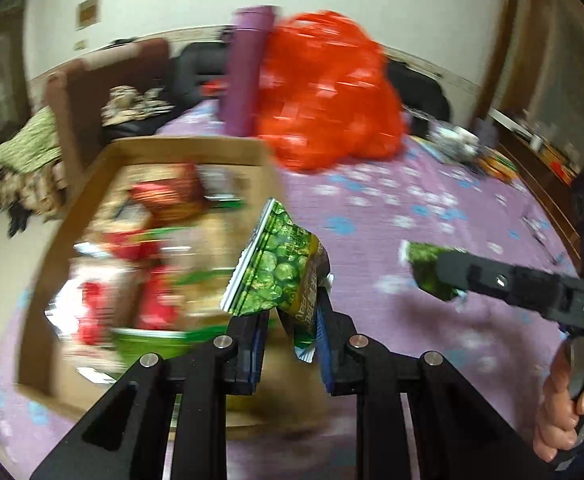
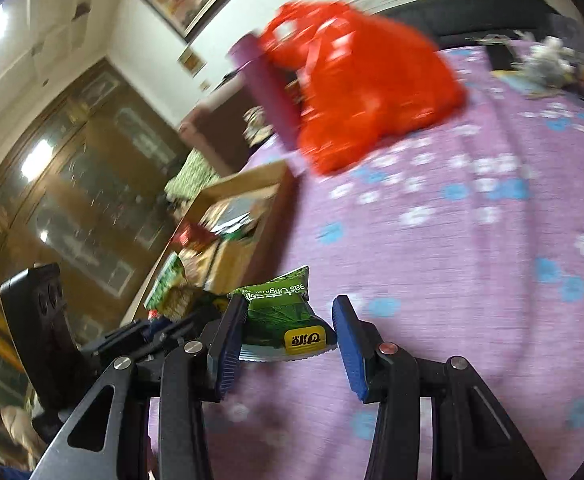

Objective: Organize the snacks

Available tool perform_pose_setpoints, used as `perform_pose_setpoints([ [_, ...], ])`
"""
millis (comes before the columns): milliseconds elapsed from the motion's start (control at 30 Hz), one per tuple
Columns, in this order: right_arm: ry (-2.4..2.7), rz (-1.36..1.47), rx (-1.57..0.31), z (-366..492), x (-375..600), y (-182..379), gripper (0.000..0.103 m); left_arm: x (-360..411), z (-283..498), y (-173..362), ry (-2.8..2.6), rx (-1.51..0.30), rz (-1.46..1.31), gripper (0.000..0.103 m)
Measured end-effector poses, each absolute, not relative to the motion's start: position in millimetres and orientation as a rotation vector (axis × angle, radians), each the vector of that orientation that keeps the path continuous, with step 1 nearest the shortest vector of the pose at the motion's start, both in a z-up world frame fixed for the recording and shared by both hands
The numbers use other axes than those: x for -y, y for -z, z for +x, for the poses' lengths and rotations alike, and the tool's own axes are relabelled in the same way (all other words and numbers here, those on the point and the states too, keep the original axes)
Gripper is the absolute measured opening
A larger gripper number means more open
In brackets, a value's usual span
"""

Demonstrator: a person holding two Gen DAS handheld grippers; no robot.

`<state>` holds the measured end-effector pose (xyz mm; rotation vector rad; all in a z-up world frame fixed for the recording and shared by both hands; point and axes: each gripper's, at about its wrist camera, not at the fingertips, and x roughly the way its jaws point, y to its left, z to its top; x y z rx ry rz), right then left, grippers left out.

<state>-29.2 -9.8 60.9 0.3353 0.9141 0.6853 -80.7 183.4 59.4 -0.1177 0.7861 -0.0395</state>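
While both grippers hover above the purple flowered tablecloth (image 1: pixel 432 208), each carries one green pea-snack packet.

Item 1: left gripper (image 1: pixel 292 332). Jaws pressed together on a green pea-snack packet (image 1: pixel 279 268), pinching it near its lower end; the packet stands up from the pads, crumpled, its serrated white edge toward the left. It hangs over the right-hand rim of the cardboard box (image 1: pixel 67 216).

Item 2: right gripper (image 2: pixel 287 344). Jaws partly spread, with a second green packet (image 2: pixel 279 316) between them. The left pad touches the packet's side; whether the right pad presses on it cannot be told, though the packet is clear of the cloth. A yellow logo patch faces the camera. In the left wrist view this same gripper (image 1: pixel 444 276) comes in from the right with the packet at its tip, and a hand (image 1: pixel 568 404) grips its handle.

Item 3: cardboard box, open-topped, at the table's left side, holding blurred red, green and tan snack packs.

Item 4: red plastic bag (image 1: pixel 332 92), bulky, behind the box on the cloth.

Item 5: purple cylinder (image 1: pixel 247 72), upright, just beside the bag.
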Motion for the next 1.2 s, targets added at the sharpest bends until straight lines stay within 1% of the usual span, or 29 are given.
perform_pose_setpoints([
  [133,-0.737,0.286,-0.927,-30,-40,-63,0.049,-236,-83,-55,-0.046,-0.779,-0.171,0.021],
  [267,-0.758,0.23,-0.939,-27,-83,-62,0.049,-265,-81,-49,-0.077,-0.781,-0.199,0.021],
  [500,-0.733,0.197,-0.951,-7,-126,-50,0.049,-277,-73,-43,-0.091,-0.767,-0.18,0.022],
  [600,-0.71,0.175,-0.925,2,-141,-52,0.049,-279,-70,-45,-0.088,-0.754,-0.18,0.022],
  [633,-0.701,0.178,-0.918,3,-142,-53,0.05,-278,-69,-46,-0.093,-0.748,-0.174,0.023],
  [667,-0.702,0.188,-0.914,6,-142,-55,0.05,-277,-71,-49,-0.097,-0.737,-0.164,0.025],
  [700,-0.708,0.2,-0.908,8,-141,-56,0.05,-276,-72,-51,-0.096,-0.73,-0.159,0.035],
  [733,-0.713,0.207,-0.904,8,-138,-58,0.05,-274,-76,-54,-0.094,-0.716,-0.153,0.049],
  [800,-0.716,0.211,-0.89,8,-131,-64,0.052,-271,-82,-60,-0.104,-0.683,-0.136,0.064],
  [833,-0.718,0.221,-0.878,7,-126,-67,0.053,-268,-85,-63,-0.108,-0.671,-0.125,0.066],
  [867,-0.718,0.227,-0.869,6,-121,-71,0.058,-265,-87,-66,-0.118,-0.665,-0.111,0.067],
  [900,-0.712,0.226,-0.858,3,-113,-75,0.06,-260,-90,-69,-0.131,-0.662,-0.091,0.07],
  [1000,-0.666,0.225,-0.838,-6,-84,-84,0.059,-245,-100,-77,-0.101,-0.648,-0.098,0.085],
  [1067,-0.638,0.25,-0.835,-14,-52,-88,0.06,-221,-105,-78,-0.056,-0.667,-0.105,0.088],
  [1133,-0.543,0.208,-0.828,-25,-16,-88,0.065,-194,-107,-75,0.007,-0.689,-0.119,0.092],
  [1200,-0.43,0.191,-0.836,-37,23,-84,0.07,-162,-105,-69,0.067,-0.728,-0.13,0.093],
])
